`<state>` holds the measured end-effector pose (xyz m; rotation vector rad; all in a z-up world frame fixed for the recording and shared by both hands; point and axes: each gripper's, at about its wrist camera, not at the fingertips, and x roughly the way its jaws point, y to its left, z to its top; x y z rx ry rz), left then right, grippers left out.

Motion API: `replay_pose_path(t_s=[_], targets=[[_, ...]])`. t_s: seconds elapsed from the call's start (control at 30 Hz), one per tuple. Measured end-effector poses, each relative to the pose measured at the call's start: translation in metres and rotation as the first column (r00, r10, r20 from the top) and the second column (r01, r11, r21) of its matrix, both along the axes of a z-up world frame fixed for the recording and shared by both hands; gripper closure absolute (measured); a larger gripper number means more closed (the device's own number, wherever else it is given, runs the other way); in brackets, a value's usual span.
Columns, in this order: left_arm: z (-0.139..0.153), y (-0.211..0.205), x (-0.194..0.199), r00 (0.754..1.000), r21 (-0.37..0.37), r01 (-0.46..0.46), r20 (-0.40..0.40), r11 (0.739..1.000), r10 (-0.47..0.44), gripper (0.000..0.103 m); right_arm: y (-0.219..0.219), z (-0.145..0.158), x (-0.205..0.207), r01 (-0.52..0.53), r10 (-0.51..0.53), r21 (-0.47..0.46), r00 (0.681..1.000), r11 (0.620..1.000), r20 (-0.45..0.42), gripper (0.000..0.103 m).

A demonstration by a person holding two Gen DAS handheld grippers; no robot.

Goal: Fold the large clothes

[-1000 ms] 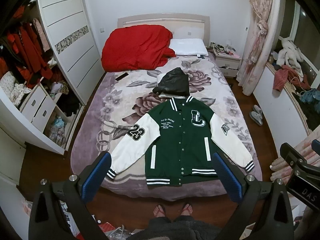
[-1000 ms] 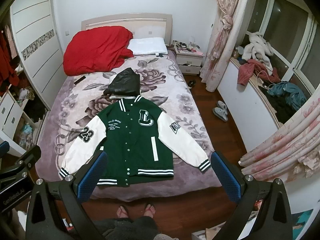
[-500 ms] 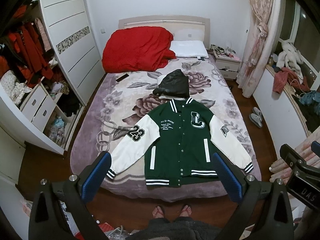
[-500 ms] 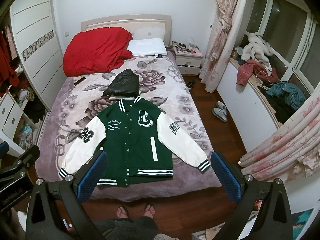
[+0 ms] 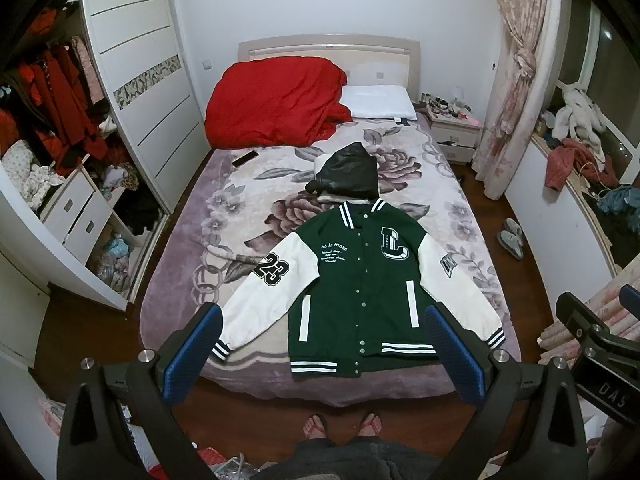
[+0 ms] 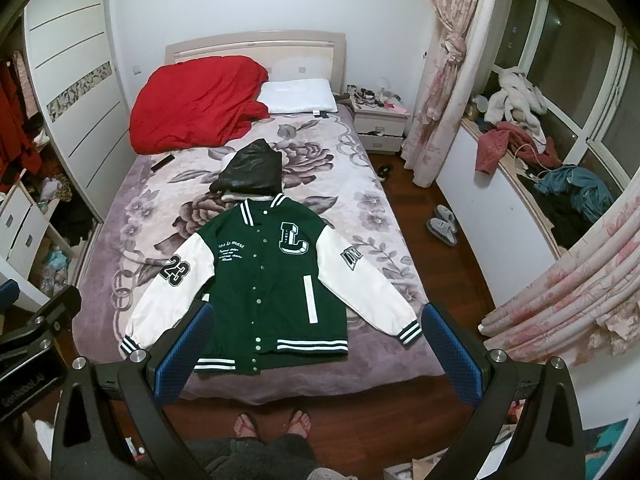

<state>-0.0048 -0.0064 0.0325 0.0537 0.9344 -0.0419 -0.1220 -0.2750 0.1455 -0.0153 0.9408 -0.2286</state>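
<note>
Well beyond both grippers' wide-open, empty jaws, green varsity jacket [image 5: 360,292] flat on the bed [image 5: 256,200]

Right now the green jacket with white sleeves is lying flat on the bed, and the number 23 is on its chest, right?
Not quite. The green jacket does lie flat on the bed with its white sleeves spread, but the 23 is on a sleeve, not the chest. The chest carries a big letter L. The left wrist view shows this clearly.
</note>
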Motion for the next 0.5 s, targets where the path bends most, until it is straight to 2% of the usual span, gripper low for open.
replay_pose_path(t_s=[0.37,0.43,0.5], targets=[[-0.002,0.001,-0.002,1.0,-0.002,0.002,0.002,1.0,-0.002,0.0,0.0,0.003,-0.001,0.002,-0.002,0.002,1.0,1.0,0.006,0.0],[-0.002,0.001,-0.002,1.0,0.0,0.002,0.005,1.0,-0.002,0.0,0.01,0.028,0.003,0.001,-0.001,0.001,1.0,1.0,0.008,0.0],[0.001,0.0,-0.002,1.0,-0.002,0.003,0.006,1.0,-0.003,0.0,0.013,0.036,0.009,0.0,0.0,0.002,1.0,1.0,0.008,0.0]])
